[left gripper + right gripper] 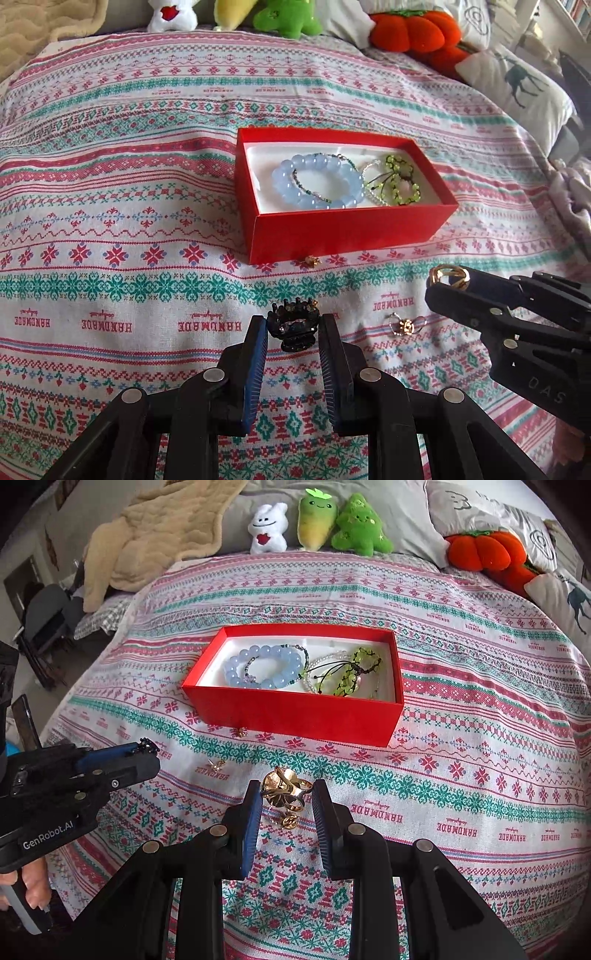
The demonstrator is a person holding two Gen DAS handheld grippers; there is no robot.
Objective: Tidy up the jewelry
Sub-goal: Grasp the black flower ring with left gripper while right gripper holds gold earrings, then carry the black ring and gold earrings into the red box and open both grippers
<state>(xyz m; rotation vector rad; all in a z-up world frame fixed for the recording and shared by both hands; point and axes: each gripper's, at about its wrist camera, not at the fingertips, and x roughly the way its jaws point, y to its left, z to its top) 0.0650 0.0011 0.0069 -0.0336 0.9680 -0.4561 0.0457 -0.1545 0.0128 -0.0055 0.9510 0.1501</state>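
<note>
Left tool [293,328] clamped on black crown-shaped ring [294,325], right tool [287,795] clamped on gold ring [284,789], open red cardboard box [295,712] of bead bracelets beyond on patterned bed cover [480,738]

We see our right gripper [286,794] clamped on a gold ring [282,787] above the patterned cloth [480,738]. Our left gripper [147,751], at the left edge, pinches a small black ring [148,746]. Ahead sits the red box [295,712] holding a blue bead bracelet [264,666] and a green bead bracelet [354,672]. Small gold earrings [217,764] lie on the cloth near the box.
</note>
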